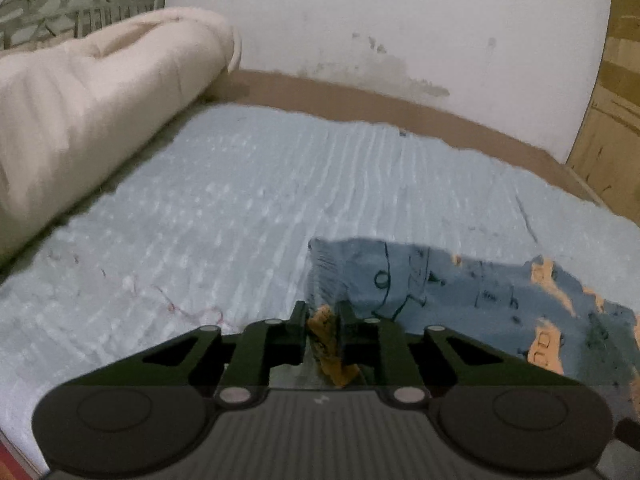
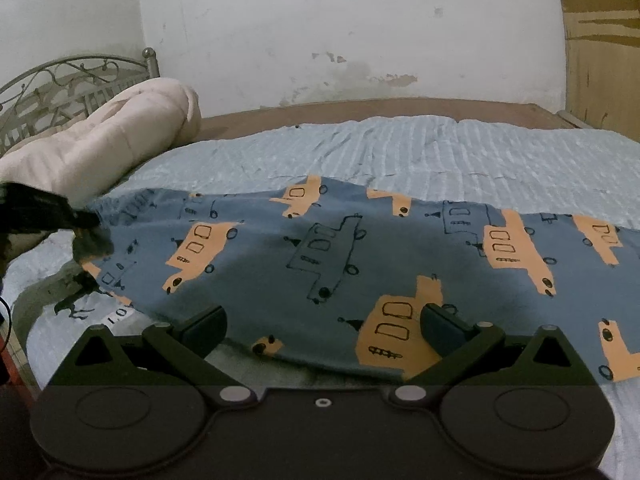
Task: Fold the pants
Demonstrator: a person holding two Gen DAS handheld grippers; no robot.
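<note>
Pants, left wrist view: we see the pants [image 1: 460, 288], blue with orange vehicle prints, lying on the bed to the right of our left claw, spread toward the right edge of the picture.
Left claw: our left claw [image 1: 323, 316] has its jaws drawn close together and pinches a bunched edge of the pants, orange fabric showing between the fingers [image 1: 298, 322].
Bed cover, left wrist view: a pale blue ribbed bed cover [image 1: 240, 200] stretches ahead and to the left of the claw, under the pants.
Duvet, left wrist view: a rolled cream duvet [image 1: 92, 108] lies along the left side of the bed, in front of a metal headboard [image 1: 80, 4].
Wall: a white wall [image 1: 400, 20] with scuffed paint stands behind the bed.
Pants, right wrist view: we see the pants [image 2: 320, 256] laid out wide across the bed, from the left edge to the right edge of the picture, the near hem just in front of our right claw.
Right claw: our right claw [image 2: 322, 332] stands with its jaws wide apart, gripping nothing; its fingers [image 2: 204, 330] sit at the near edge of the fabric.
Left claw, right wrist view: the left claw [image 2: 80, 220] shows at the far left, gripping the pants' left end, which is lifted off the bed cover [image 2: 440, 148].
Duvet, right wrist view: the duvet [image 2: 120, 136] lies at the left, beside the headboard [image 2: 60, 84].
</note>
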